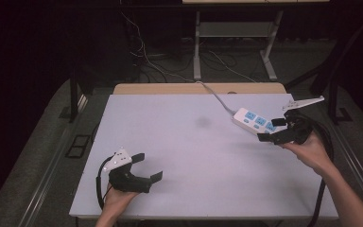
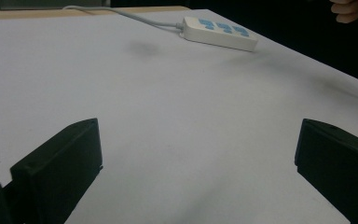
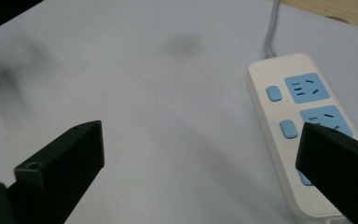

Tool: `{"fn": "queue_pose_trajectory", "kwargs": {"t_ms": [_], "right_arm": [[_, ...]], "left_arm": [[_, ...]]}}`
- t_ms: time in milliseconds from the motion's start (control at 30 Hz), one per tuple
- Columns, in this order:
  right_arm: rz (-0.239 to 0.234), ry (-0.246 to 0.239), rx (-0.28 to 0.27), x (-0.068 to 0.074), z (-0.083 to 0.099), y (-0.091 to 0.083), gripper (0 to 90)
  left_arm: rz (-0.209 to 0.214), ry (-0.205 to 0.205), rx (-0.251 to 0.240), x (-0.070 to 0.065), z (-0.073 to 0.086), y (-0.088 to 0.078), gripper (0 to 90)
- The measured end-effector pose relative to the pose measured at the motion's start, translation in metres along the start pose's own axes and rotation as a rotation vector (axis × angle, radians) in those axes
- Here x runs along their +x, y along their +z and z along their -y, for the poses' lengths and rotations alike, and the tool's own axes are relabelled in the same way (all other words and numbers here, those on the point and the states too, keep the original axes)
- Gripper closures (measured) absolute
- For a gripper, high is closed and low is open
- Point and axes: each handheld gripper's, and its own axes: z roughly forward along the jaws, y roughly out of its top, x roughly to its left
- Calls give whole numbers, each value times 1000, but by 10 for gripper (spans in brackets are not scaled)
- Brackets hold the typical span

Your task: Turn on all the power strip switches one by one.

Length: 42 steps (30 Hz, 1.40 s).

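Observation:
A white power strip [image 1: 255, 121] with blue sockets lies at the table's right, its grey cord [image 1: 215, 96] running toward the far edge. My right gripper [image 1: 271, 129] hovers at the strip's near end, open, with nothing between its jaws. In the right gripper view the power strip [image 3: 292, 121] passes under the right-hand jaw, with blue switch buttons [image 3: 288, 129] beside each socket. My left gripper [image 1: 146, 166] is open and empty near the front left of the table. From the left gripper view the power strip [image 2: 219, 33] lies far off at the top.
A white sheet [image 1: 184, 161] covers the table, with a faint dark smudge [image 1: 202, 122] near its middle. A bare wooden strip [image 1: 170, 88] shows at the far edge. Cables [image 1: 170, 61] and desk legs [image 1: 197, 45] stand on the floor beyond.

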Motion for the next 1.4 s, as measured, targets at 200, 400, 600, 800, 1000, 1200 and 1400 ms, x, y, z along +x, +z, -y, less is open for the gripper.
{"fn": "queue_pose_trajectory", "kwargs": {"t_ms": [200, 400, 600, 800, 1000, 1200, 1400], "right_arm": [[22, 1, 23, -11, -3, 3, 9], [40, 8, 33, -21, -6, 4, 9], [57, 15, 51, -33, -7, 10, 9], [68, 31, 71, -43, -7, 17, 9], [78, 40, 82, -48, -7, 20, 12], [83, 31, 90, -56, -7, 24, 226], [94, 42, 110, -62, -4, 28, 387]], "left_arm": [[-1, 4, 1, 0, 0, 0, 0], [0, 7, 3, 0, 0, 0, 0], [-3, 8, 6, 0, 0, 0, 0], [-4, 11, 10, 0, 0, 0, 0], [8, 3, -2, 0, 0, -1, 0], [7, 2, 0, 0, 0, -1, 0], [12, -1, -9, 1, 0, -2, 0]]}}
